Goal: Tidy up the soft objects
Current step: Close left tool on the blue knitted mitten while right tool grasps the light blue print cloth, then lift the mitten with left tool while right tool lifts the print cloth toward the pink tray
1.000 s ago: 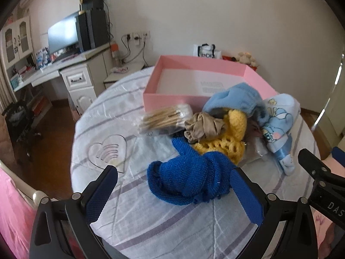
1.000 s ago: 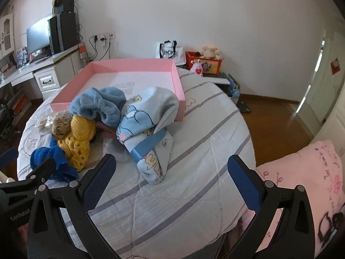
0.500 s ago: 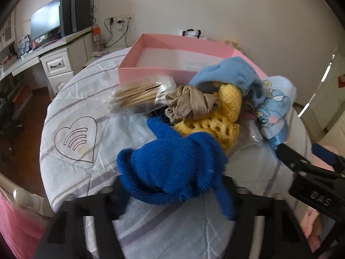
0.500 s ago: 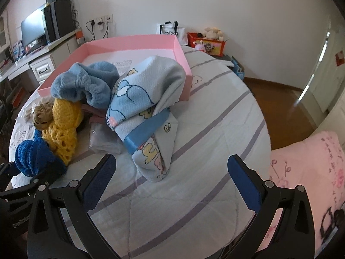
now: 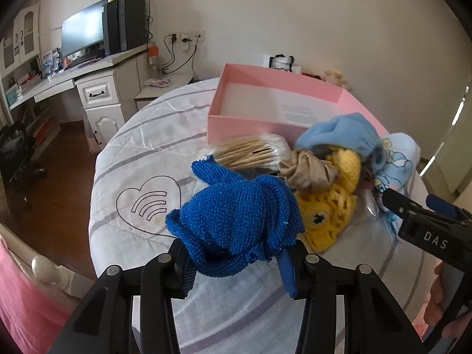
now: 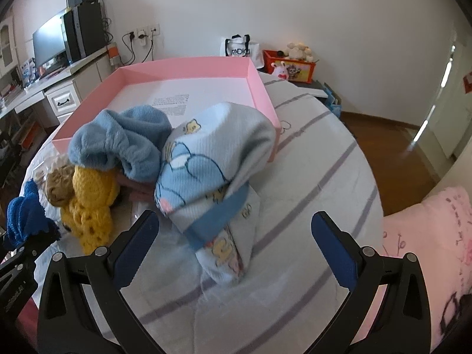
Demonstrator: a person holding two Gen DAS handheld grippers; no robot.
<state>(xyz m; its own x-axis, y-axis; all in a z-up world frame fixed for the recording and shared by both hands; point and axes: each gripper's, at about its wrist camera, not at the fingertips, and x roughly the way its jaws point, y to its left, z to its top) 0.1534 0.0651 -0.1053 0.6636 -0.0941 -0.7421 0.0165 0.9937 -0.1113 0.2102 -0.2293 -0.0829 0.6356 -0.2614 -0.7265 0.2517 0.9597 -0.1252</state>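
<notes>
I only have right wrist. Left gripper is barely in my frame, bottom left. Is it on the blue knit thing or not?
Observer: Yes. On left wrist, the left gripper has the dark blue knit cloth bunched between its fingers, which are closing on it.
Operator: What's behind the cloth? I see a tan lump only.
Observer: A clear packet of wooden cotton swabs lies beside the tan scrunchie, in front of the pink box.
Operator: Anything on the cover at that side?
Observer: A heart outline with arcs inside is printed on the striped cover, left of the cloth.
</notes>
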